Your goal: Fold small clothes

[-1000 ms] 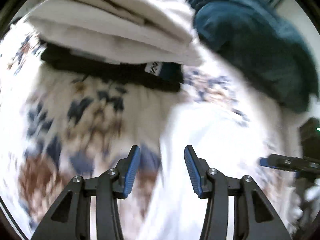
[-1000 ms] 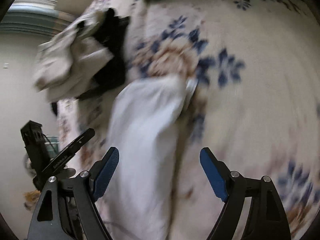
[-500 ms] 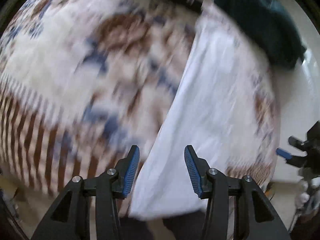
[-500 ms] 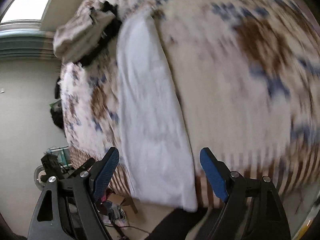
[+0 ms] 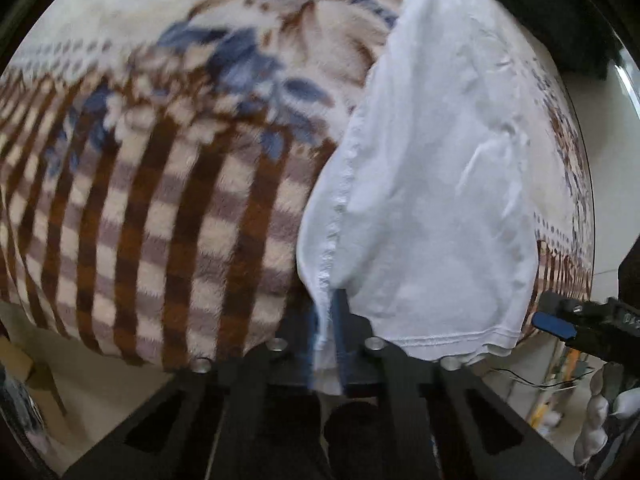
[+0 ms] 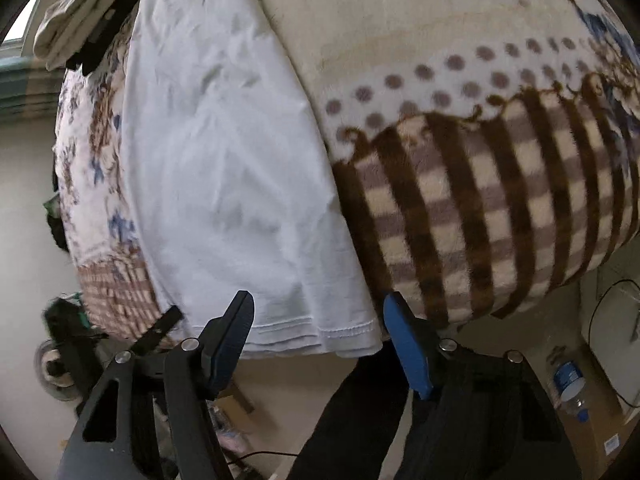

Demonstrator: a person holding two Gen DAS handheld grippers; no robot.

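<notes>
A white garment lies lengthwise on the patterned blanket, its hemmed end hanging over the near edge. My left gripper is shut on the garment's near left corner, the seam pinched between its blue pads. In the right wrist view the same garment shows, and my right gripper is open with its fingers on either side of the hem's right corner, holding nothing. The right gripper's tip also shows at the right edge of the left wrist view.
A stack of folded beige and black clothes sits at the far end of the bed. Below the bed edge are dark trouser legs, a cardboard box with a water bottle at the right, and clutter on the floor at the left.
Both grippers have drawn back from the far end of the bed to its near edge. My left gripper has shut on the garment's corner. The right one stays open.
</notes>
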